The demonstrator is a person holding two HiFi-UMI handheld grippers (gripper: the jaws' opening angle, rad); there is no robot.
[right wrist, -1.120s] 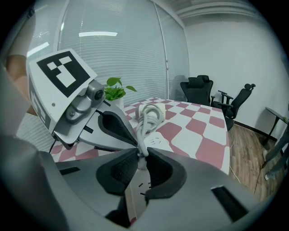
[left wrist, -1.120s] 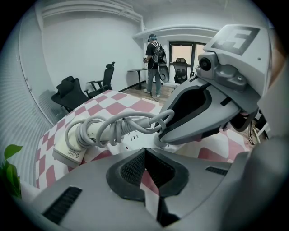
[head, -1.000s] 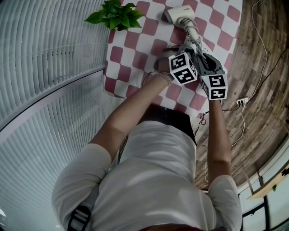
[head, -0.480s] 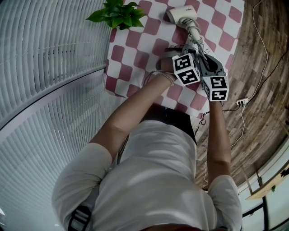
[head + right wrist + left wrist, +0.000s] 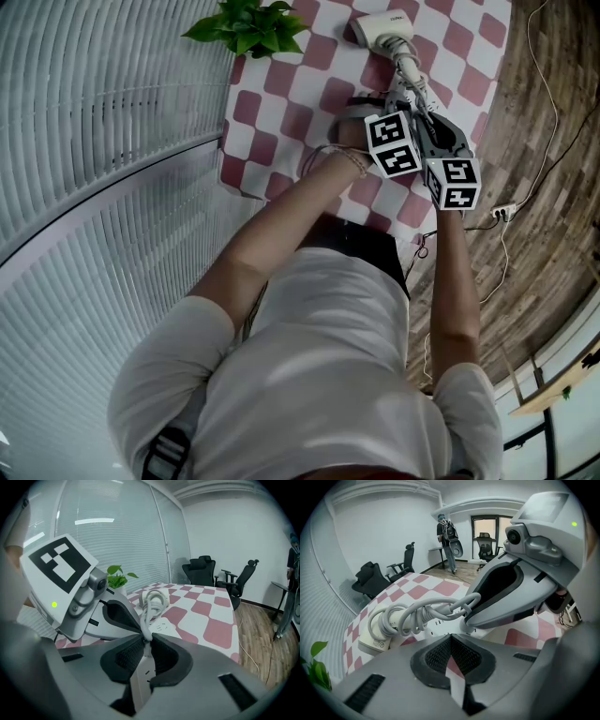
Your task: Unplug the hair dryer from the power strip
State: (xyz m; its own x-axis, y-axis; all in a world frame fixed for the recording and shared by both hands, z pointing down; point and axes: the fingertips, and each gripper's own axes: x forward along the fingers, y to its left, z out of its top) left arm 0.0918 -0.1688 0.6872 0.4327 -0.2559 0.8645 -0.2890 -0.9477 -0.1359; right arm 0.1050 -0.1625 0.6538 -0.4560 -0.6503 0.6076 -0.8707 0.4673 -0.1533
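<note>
Tongs, left: tips together, nothing between them.
Tongs, right: narrow, pinching a white cord at the tips (plug or bare cord, I can't tell which).
Strip: flat on the checked worktop, running from under my right tongs to its far end, where the cord lies coiled.
Spacing: both tongs just beside each other over the strip.

We can read no words or numbers anywhere. The power strip, at lower left of the left gripper view, bears a round stamp and fine print, too small for us. The left cube and right cube show only black-and-white square patterns.
</note>
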